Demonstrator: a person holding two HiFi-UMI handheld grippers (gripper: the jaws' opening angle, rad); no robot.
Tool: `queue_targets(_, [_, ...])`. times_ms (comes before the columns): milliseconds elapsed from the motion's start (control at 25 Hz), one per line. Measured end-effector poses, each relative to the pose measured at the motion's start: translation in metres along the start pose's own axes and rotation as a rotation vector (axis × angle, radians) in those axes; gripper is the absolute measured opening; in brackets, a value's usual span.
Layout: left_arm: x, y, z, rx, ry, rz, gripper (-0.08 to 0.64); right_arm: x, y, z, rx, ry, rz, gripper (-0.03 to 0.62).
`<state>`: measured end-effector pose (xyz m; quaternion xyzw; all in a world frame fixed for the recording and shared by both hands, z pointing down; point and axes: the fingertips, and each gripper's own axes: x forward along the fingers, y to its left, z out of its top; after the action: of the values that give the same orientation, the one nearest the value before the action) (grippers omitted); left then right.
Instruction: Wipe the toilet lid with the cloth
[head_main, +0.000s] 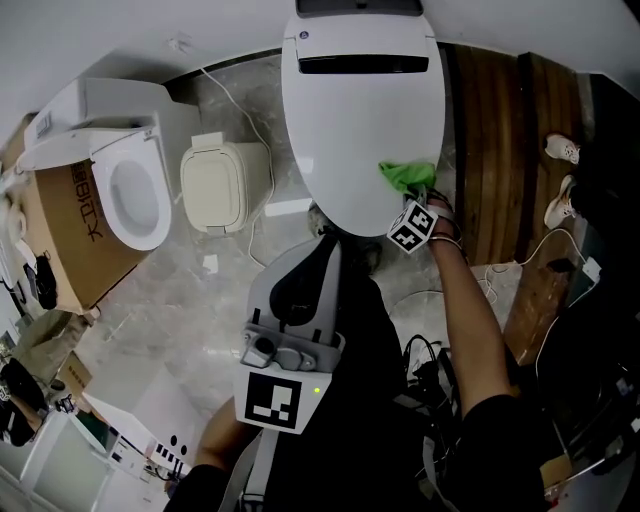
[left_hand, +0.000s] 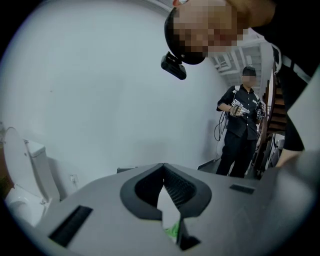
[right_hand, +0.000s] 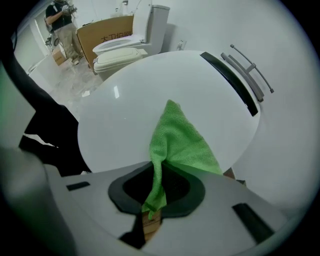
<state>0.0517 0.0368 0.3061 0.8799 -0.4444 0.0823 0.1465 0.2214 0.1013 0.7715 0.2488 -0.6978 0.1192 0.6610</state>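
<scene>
**Toilet lid (head_main: 350, 120) with the cloth (head_main: 408, 175) on its right rim**

Going left to right off the toilet lid: furthest left of it there's a cardboard box (head_main: 70, 240) with a second toilet (head_main: 135, 190) beside it, seat ring showing. Just left of the lid sits a small beige lidded unit (head_main: 222, 185) on the marble floor (head_main: 200, 290). The left gripper (head_main: 322, 245) hangs just off the lid's front edge. Its own view has the jaws closed tip to tip with nothing pinched, looking at plain wall, and a person (left_hand: 242, 127) stands off to one side there. The lid itself is shut, white and glossy. The green cloth lies on the lid's right rim, toward the front, with one corner spread out onto the lid. The right gripper (head_main: 422, 192) is clamped on the cloth's near end, a fold bunched between the jaws. Right of the lid: dark wooden planks (head_main: 500, 140), then a pair of white shoes (head_main: 562, 148).
</scene>
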Motion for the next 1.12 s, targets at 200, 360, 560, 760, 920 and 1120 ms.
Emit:
queue_targets(200, [-0.025,-0.017,-0.01,-0.024,0.0,0.04,0.008,-0.003,0.057,-0.005,0.007,-0.006,0.046,0.046])
queue_targets(360, [-0.046,-0.028,-0.02,-0.033,0.001,0.059,0.008,-0.005,0.098,-0.004,-0.006,-0.018,0.061,0.046])
queue_targets(560, [-0.071,-0.038,-0.031,-0.036,-0.004,0.087,0.008,-0.005,0.124,-0.002,-0.014,-0.037,0.054,0.046])
queue_targets(760, [-0.092,-0.043,-0.042,-0.034,-0.01,0.117,0.008,-0.008,0.131,-0.002,-0.045,-0.044,0.036,0.046])
queue_targets(920, [-0.105,-0.048,-0.049,-0.04,-0.018,0.142,0.008,-0.007,0.142,-0.001,-0.073,-0.057,0.043,0.046])
queue_targets(1120, [-0.111,-0.053,-0.052,-0.041,-0.033,0.163,0.008,-0.021,0.178,-0.004,-0.146,-0.047,0.23,0.046])
